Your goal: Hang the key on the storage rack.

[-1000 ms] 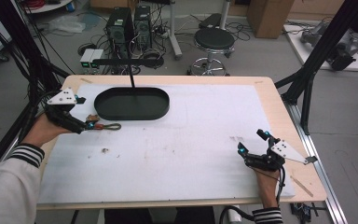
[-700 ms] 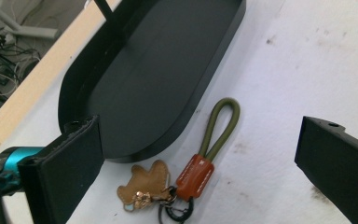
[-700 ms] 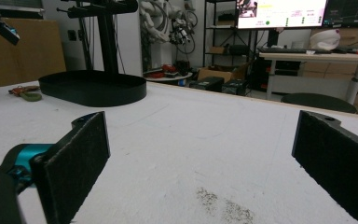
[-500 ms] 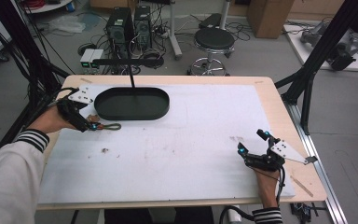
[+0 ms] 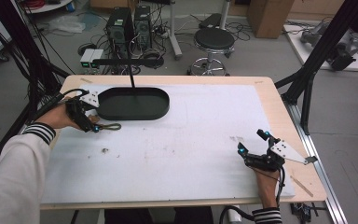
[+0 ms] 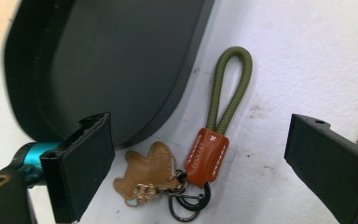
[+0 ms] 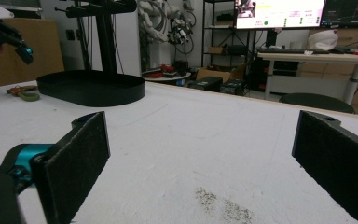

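A keychain (image 6: 200,154) lies on the white table cover beside the black oval tray (image 6: 112,65): an olive cord loop, an orange-brown leather tab, a tan leather charm and dark metal rings. The high view shows the keychain (image 5: 108,126) just in front of the tray (image 5: 133,103) at its left end. My left gripper (image 5: 92,122) hovers over it, open, jaws standing on either side of the keychain without touching. My right gripper (image 5: 252,147) rests low near the table's front right, open, nothing between its jaws. From the right gripper view the tray (image 7: 91,87) and keychain (image 7: 24,93) lie far off.
A black post (image 5: 130,70) with a crossbar rises behind the tray. The wooden table edge (image 5: 289,116) frames the white cover. A dirt smudge (image 5: 105,150) marks the cover. Black frame struts (image 5: 307,79) stand at the right; a stool (image 5: 213,42) and computers sit beyond.
My left gripper has moved right and toward the tray, coming over the keychain's metal end. The right gripper has stayed put.
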A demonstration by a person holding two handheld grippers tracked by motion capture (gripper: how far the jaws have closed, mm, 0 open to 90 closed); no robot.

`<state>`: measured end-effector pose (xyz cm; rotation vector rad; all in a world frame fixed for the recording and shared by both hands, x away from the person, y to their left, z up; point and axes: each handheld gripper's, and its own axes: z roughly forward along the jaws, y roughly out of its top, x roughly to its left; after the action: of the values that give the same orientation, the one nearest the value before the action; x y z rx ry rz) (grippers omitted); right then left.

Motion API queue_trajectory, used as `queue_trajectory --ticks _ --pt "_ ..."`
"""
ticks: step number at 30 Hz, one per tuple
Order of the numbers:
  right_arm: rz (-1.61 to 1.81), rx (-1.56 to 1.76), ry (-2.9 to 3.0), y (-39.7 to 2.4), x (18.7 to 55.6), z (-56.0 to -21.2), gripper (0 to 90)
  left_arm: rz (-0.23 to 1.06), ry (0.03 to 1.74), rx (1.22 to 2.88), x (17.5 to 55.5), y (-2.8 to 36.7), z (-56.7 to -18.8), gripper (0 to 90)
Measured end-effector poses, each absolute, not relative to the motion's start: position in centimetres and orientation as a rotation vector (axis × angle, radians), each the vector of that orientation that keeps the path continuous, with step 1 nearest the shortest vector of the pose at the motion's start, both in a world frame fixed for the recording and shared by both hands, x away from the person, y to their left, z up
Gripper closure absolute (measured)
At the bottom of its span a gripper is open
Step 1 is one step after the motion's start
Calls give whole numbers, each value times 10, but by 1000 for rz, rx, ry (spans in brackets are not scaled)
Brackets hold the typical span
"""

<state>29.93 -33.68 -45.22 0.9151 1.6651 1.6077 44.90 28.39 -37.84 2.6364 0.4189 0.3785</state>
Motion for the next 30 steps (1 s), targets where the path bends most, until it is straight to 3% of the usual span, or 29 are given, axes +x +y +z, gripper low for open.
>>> queue_trajectory --ticks 11,17,30 --pt "1610 914 1664 -337 299 -452 30 329 415 2687 455 280 -393 140" --pt "1609 915 1666 -337 299 -452 31 298 362 2725 455 279 -395 267" --pt "1608 915 1667 -337 299 -452 30 275 356 2786 457 280 -399 395"
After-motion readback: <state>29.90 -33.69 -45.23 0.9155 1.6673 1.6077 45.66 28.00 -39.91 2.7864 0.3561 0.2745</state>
